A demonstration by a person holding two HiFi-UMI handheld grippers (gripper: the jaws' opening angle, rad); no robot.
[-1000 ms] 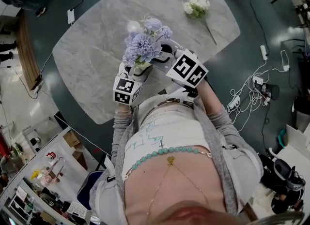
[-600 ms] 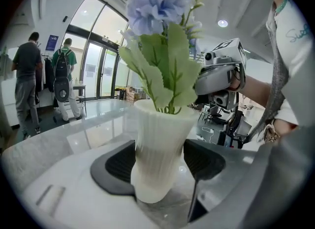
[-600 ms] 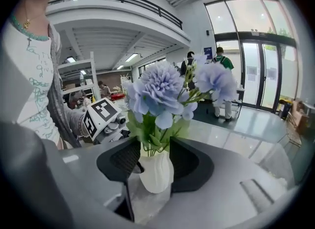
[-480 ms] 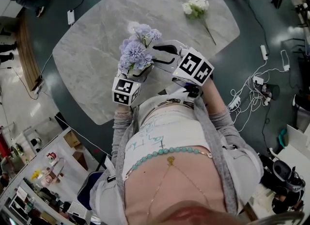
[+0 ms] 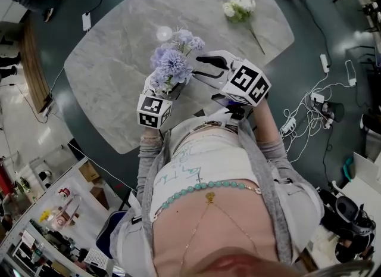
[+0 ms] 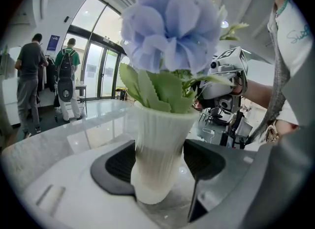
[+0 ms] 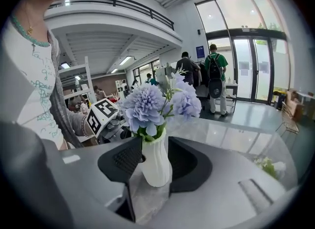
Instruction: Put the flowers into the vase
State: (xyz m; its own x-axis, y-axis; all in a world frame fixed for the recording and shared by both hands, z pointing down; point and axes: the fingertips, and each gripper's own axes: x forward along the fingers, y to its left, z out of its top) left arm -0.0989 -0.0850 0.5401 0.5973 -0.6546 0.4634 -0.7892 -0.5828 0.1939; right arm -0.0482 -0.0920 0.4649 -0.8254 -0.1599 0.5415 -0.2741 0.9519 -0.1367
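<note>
Vase (image 6: 160,159) largely hidden beneath purple flowers (image 5: 172,66), head view.

Overhead, plus opposed close-ups of vase (image 6: 160,159)

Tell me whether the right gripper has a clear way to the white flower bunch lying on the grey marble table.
Probably yes. The right gripper, its jaws just narrowed yet open and gripping nothing, has only bare grey marble table between it and the white flower bunch.
</note>
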